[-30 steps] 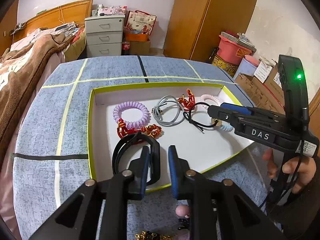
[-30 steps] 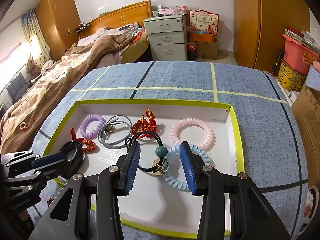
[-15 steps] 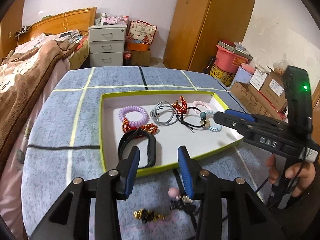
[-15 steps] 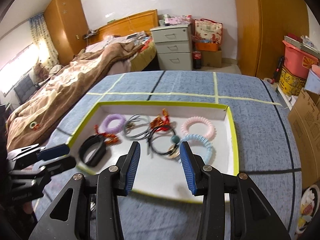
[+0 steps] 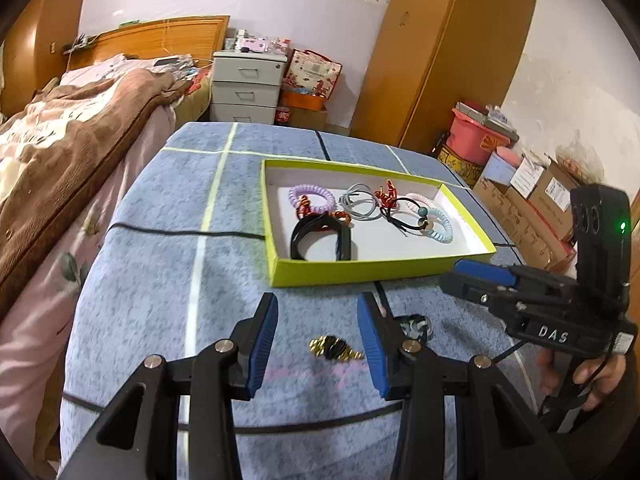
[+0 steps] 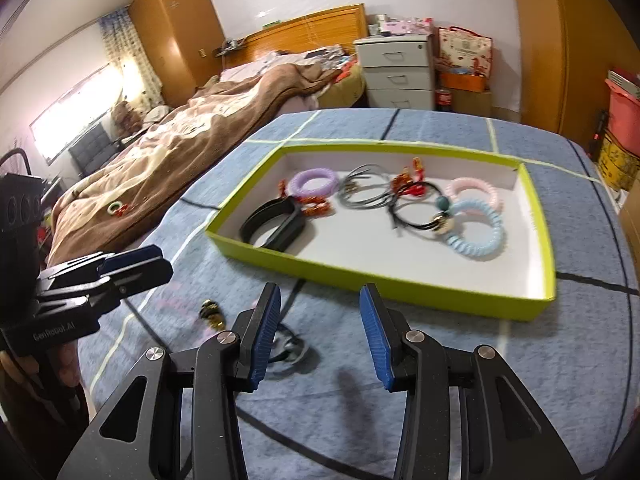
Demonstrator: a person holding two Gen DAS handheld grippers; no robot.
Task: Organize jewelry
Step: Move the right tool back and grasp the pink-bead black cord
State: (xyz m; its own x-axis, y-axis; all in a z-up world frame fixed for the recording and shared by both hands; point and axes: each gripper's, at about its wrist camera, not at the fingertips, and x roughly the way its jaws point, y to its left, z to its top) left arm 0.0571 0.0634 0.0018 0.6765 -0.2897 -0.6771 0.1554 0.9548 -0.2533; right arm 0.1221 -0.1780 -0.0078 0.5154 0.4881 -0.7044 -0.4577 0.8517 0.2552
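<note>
A lime-green tray (image 5: 360, 273) (image 6: 360, 278) with a white floor sits on the blue cloth. It holds a black band (image 5: 320, 238) (image 6: 276, 222), a purple coil (image 5: 311, 199), grey ties (image 5: 360, 202), a pink coil (image 5: 420, 202), a blue coil (image 6: 476, 236) and a black tie with a teal bead (image 6: 420, 212). In front of the tray, on the cloth, lie a gold-and-black piece (image 5: 335, 349) (image 6: 212, 312) and a dark hair tie (image 6: 288, 346). My left gripper (image 5: 317, 300) hovers over the gold piece, its jaws opening and empty. My right gripper (image 6: 320, 290) is open and empty beside the dark tie.
A bed with a brown blanket (image 5: 68, 128) runs along the table's left side. A white drawer unit (image 5: 246, 88) and a wardrobe (image 5: 440, 52) stand behind. Cardboard boxes (image 5: 540, 200) crowd the right. A black cable (image 5: 180, 233) crosses the cloth.
Both grippers drew back from over the tray to the cloth in front of it. The left jaws widened and left the black band in the tray.
</note>
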